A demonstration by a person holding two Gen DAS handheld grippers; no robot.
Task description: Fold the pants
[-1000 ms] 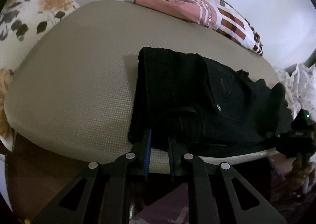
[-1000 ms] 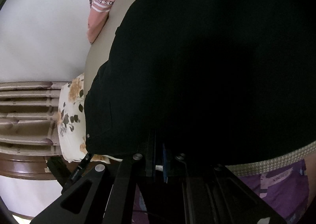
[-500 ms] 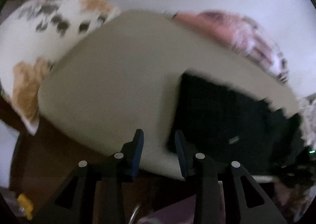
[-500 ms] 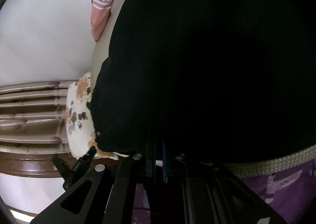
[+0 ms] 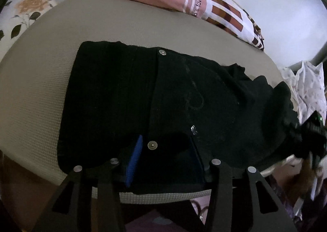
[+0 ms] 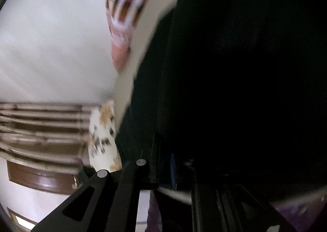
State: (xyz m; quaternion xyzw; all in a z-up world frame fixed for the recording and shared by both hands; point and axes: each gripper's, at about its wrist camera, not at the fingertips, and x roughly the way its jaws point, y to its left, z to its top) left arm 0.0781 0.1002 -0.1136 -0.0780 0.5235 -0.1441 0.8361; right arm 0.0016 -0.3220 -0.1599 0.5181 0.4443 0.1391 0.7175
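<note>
Black denim pants (image 5: 155, 105) lie on a beige textured cushioned surface (image 5: 40, 80), already doubled into a compact block: crisp folded edge on the left, both metal waist buttons showing, one at the far edge, one at the near edge. The right end is less tidy, bunched and spilling toward the surface's right edge, so I judge the fold mostly done, with another fold or a squaring-up of that end left. Left gripper (image 5: 165, 158) sits at the near edge of the surface, blue-lined fingers (image 5: 133, 162) spread wide, straddling the near waistband and its button; denim lies between them but they do not look pinched on it, so it reads as open. Right gripper (image 6: 173, 170) is at the pants' right end, seen small at the right edge of the left view; in its own view dark fabric fills nearly everything and the frame is blurred. Its fingers stand close together with fabric around them, but whether it is clamped on cloth cannot be told. Peach-and-white striped garment (image 5: 204, 5) lies at the far edge, floral pillow (image 5: 26, 7) off the far-left corner, both apart from the pants.
</note>
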